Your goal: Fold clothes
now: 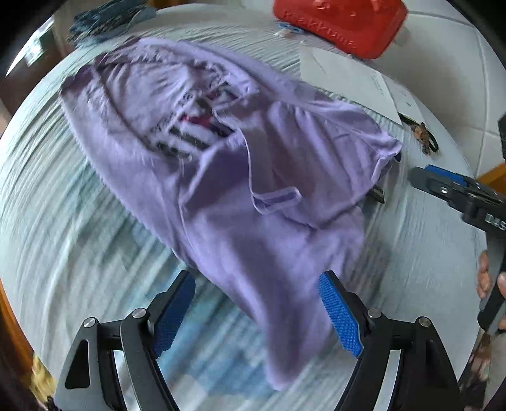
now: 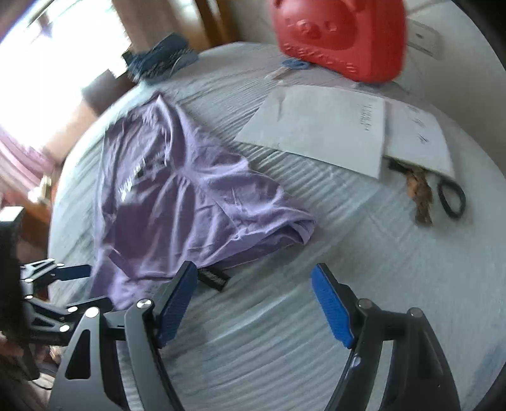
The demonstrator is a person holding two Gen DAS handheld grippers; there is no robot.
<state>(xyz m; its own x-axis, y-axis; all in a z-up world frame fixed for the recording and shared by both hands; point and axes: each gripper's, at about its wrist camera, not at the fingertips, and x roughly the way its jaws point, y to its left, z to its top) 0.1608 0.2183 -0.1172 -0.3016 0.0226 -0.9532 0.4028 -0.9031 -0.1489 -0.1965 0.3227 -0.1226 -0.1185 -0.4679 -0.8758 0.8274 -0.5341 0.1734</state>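
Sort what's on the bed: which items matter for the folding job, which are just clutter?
Job:
- purple shirt, crumpled on the bed
- left gripper, open, shirt fabric between its fingers
- right gripper, open, holding nothing

Clutter:
- red case
- white papers
- black hair tie
- brown braided item
- dark blue garment at the far edge
- small black comb-like item by the shirt

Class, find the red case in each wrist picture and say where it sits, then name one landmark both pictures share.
Left wrist: the red case is at the top edge, right of centre.
Right wrist: it is at the top, right of centre, behind the white papers.
Shared landmark: the purple shirt on the bed.
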